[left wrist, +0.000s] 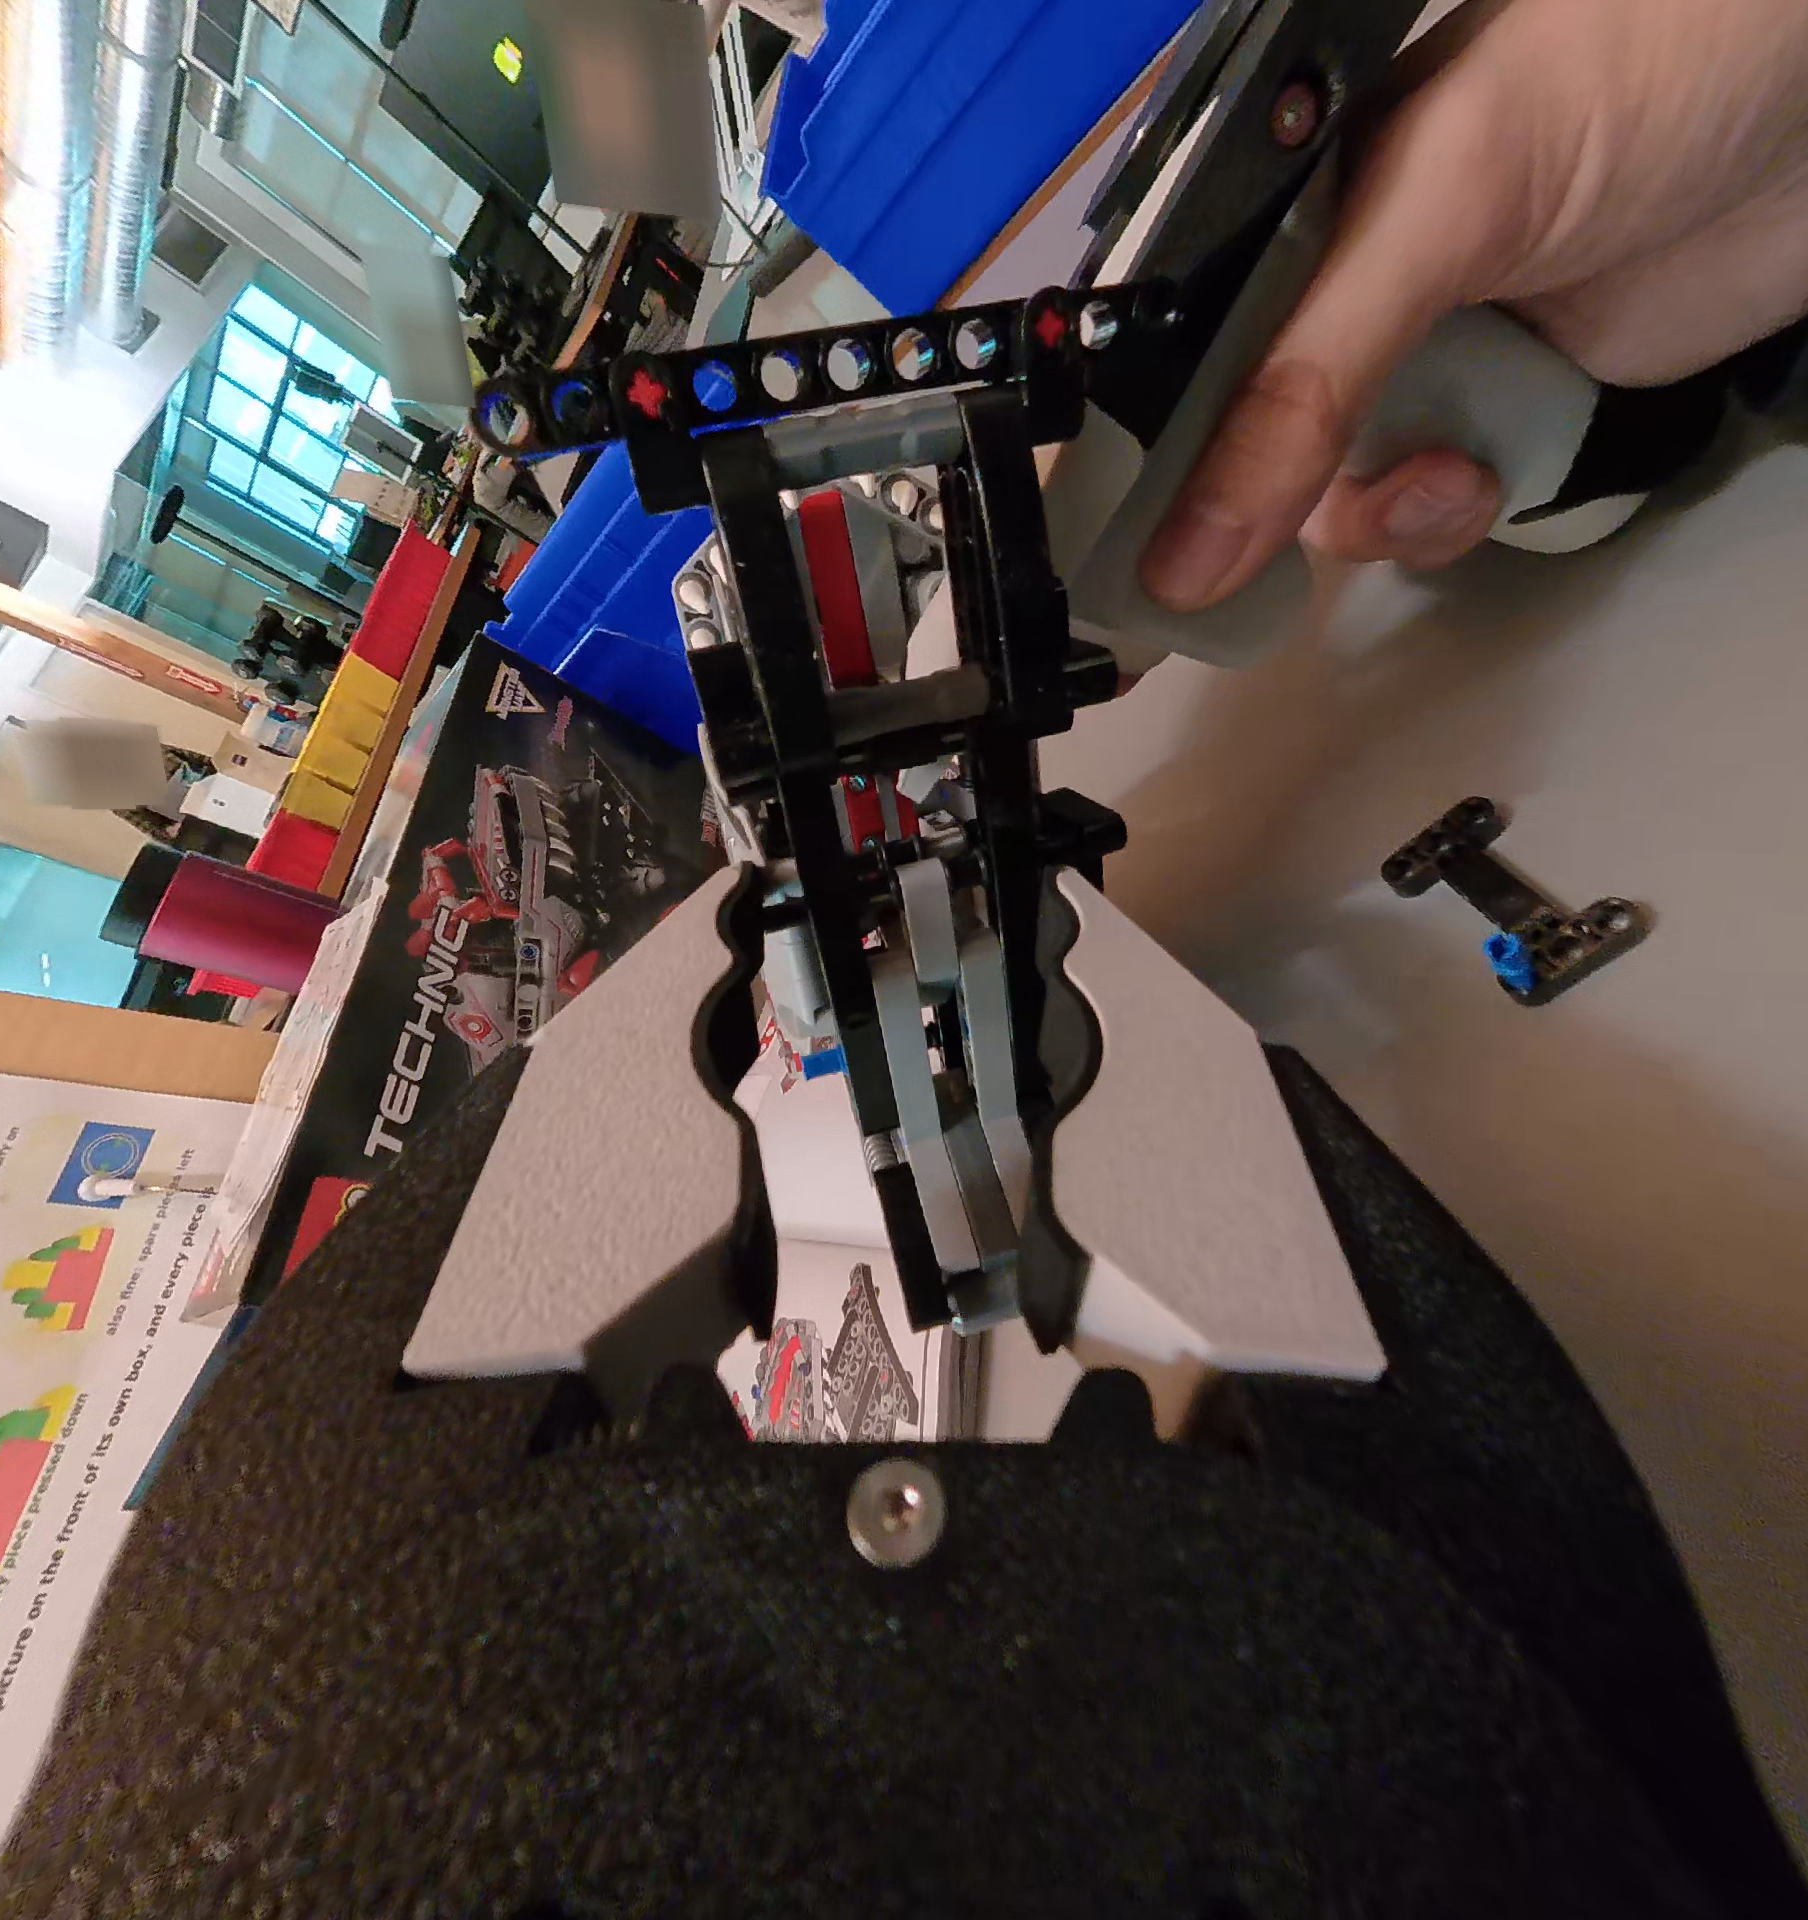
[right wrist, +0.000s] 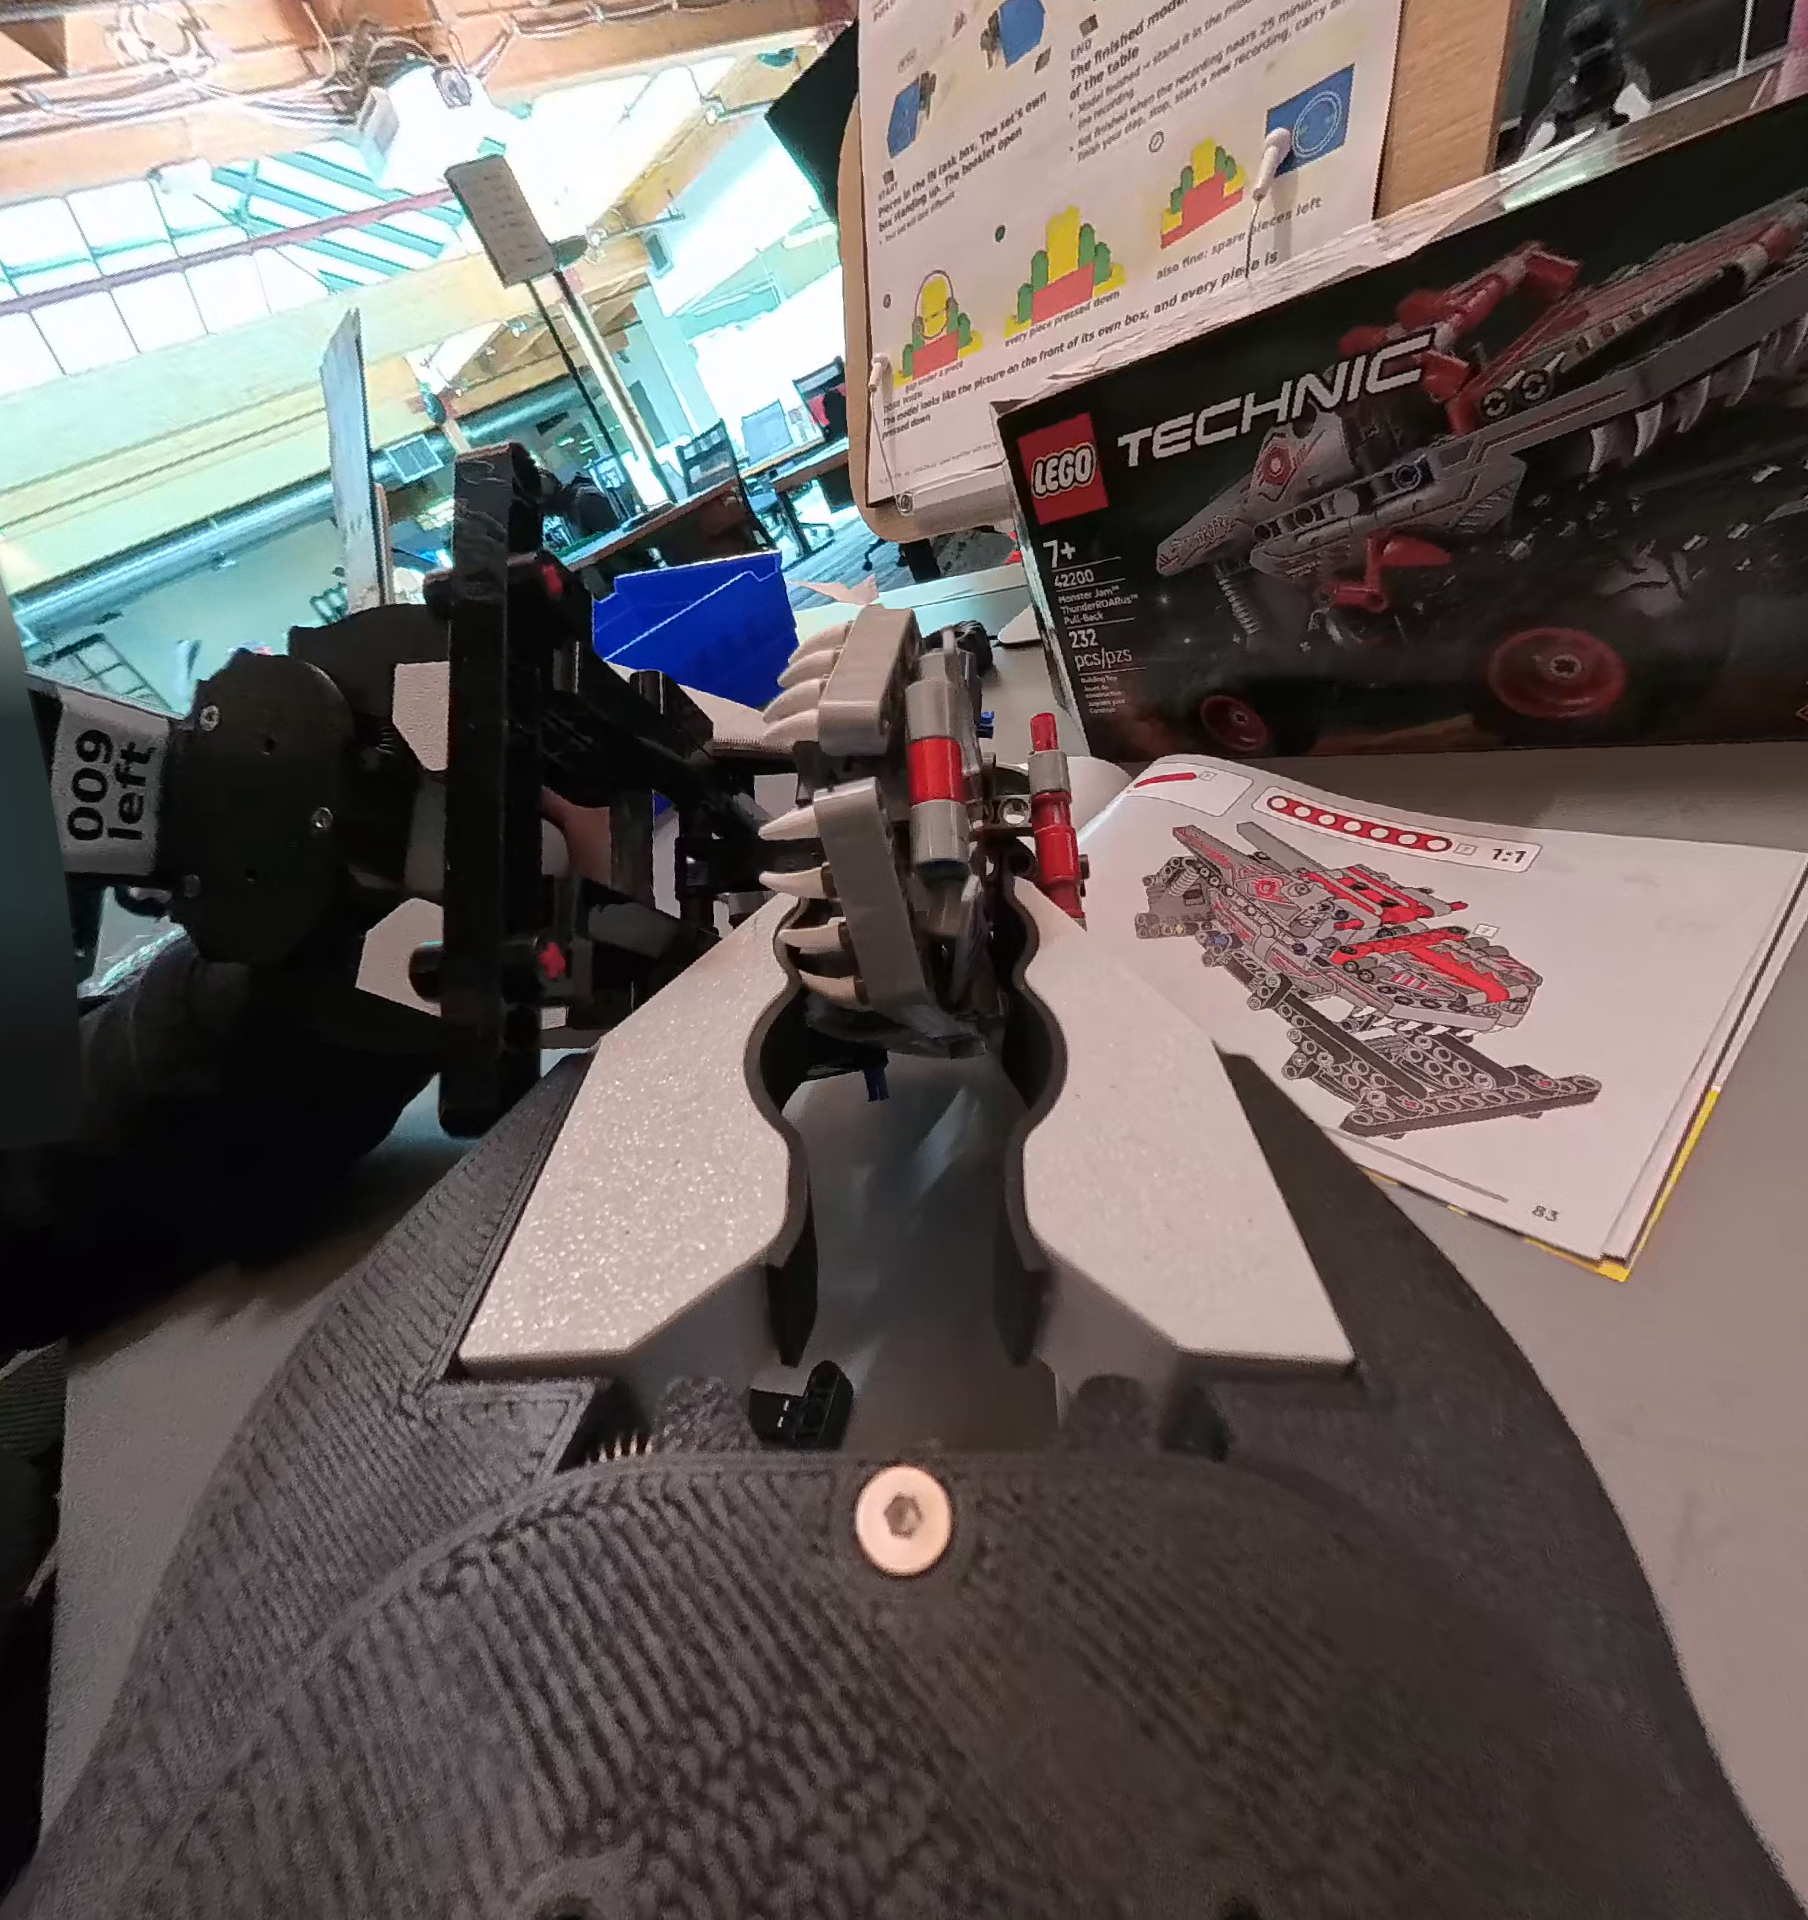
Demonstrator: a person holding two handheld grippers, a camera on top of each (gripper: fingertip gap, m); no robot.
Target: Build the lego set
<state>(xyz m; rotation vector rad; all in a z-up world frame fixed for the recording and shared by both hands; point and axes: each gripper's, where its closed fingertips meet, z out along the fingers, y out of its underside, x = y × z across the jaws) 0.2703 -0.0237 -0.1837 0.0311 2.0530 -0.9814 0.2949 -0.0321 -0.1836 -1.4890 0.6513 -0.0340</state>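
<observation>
Lego model (left wrist: 910,831) hangs above the pale table (left wrist: 1502,1195) between your grippers — long axis running from your left gripper (left wrist: 895,1091), clamped on its black frame, to your right gripper (right wrist: 900,956), gripping its toothed grey end.

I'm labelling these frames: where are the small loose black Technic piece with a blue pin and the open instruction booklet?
small loose black Technic piece with a blue pin (left wrist: 1518,900): left wrist view, middle bar.
open instruction booklet (right wrist: 1658,935): right wrist view, bare right page area.

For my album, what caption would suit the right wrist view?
Both handheld grippers, right gripper and left gripper, clamp a half-built toothed model beside its open instruction booklet and box.
</observation>
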